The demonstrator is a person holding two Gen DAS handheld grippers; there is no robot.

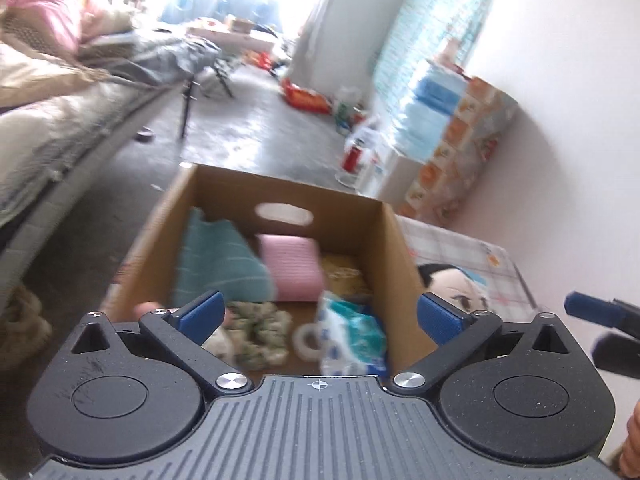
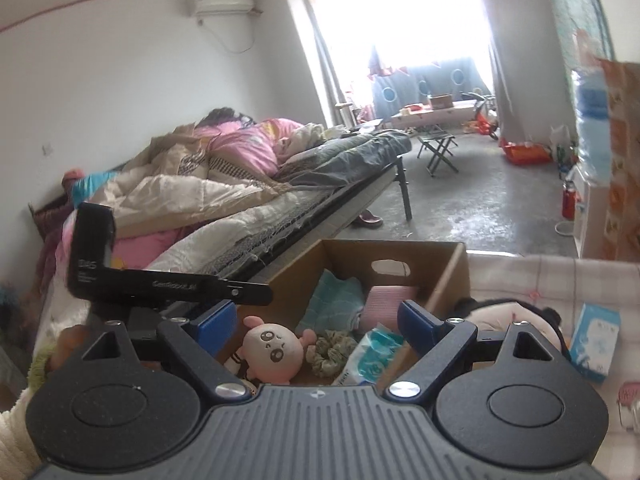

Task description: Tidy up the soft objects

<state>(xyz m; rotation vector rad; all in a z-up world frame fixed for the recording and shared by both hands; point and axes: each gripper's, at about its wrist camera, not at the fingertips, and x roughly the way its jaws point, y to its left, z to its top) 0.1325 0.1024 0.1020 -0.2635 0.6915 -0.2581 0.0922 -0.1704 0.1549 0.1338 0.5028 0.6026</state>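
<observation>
Home bedroom, unmade bed [image 2: 240,184], air conditioner [image 2: 222,2]

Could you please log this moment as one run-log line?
left gripper: open, empty | right gripper: open, empty | cardboard box: holds pink plush, scrunchie | doll: outside box

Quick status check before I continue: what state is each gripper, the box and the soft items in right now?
left gripper: open, nothing between its fingers
right gripper: open, empty
cardboard box: open-topped, partly filled
teal cloth: in the box, leaning on its left wall
pink pillow: in the box, toward the back
pink plush: in the box, face up
dark-haired doll: outside the box, lying on the checked cloth
</observation>
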